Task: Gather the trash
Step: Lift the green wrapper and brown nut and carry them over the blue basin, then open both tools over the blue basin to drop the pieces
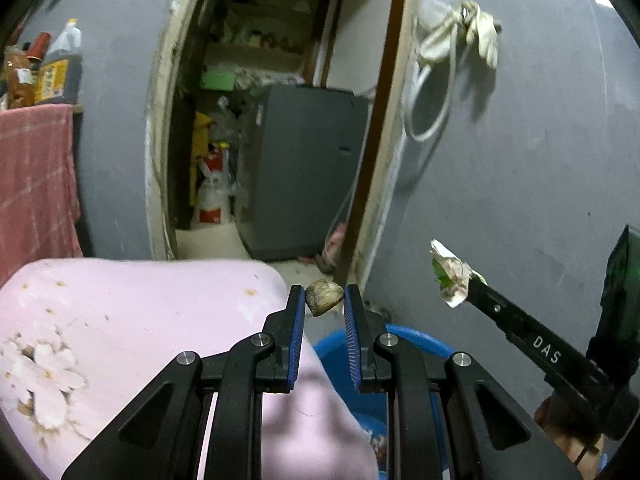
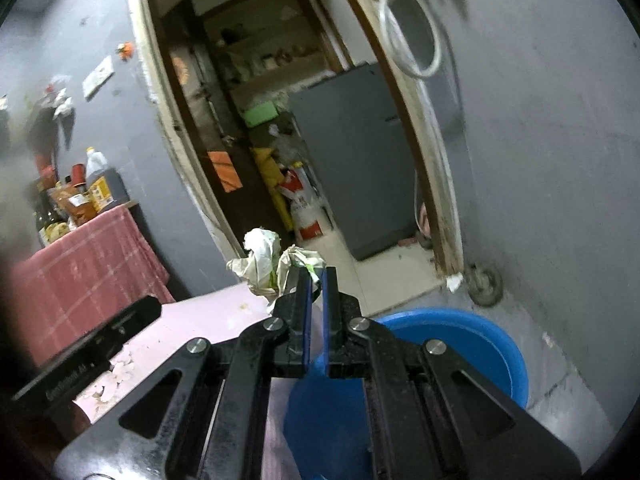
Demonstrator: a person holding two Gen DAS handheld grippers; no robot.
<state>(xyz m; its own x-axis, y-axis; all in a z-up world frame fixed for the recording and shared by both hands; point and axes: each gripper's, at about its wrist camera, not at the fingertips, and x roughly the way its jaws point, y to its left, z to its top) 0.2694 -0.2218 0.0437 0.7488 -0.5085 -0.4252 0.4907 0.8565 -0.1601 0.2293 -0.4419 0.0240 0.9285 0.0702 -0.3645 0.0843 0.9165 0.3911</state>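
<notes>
Two handheld grippers, each carrying a piece of trash, are held out above the corner of a table covered in a pink flowered cloth (image 1: 132,312). The left gripper (image 1: 324,300) has its blue-padded fingers clamped on a small brownish shell-like scrap (image 1: 324,297), pinched right at the fingertips, above the far edge of the cloth. The right gripper (image 2: 318,276) is nearly shut, its pads squeezing a crumpled wad of white paper with a little green on it (image 2: 264,260); most of the wad bulges out to the left of the fingertips. In the left wrist view the same wad (image 1: 450,276) shows at the tip of the right gripper (image 1: 470,282), off to the right and apart from the left gripper, in front of the grey wall (image 1: 520,160).

Just below and beside the table corner a blue plastic bucket (image 2: 472,336) stands on the floor against the wall. Neither piece of trash is in it; both are up in the air in the grippers.

Straight ahead an open doorway (image 1: 256,120) leads to a cluttered back room with a grey cabinet-like appliance (image 1: 304,168) and shelves. White gloves and a loop of cord (image 1: 460,36) hang on the wall to the right of the doorway. At the left a pink checked cloth (image 1: 36,176) drapes a stand holding bottles (image 1: 60,68).
</notes>
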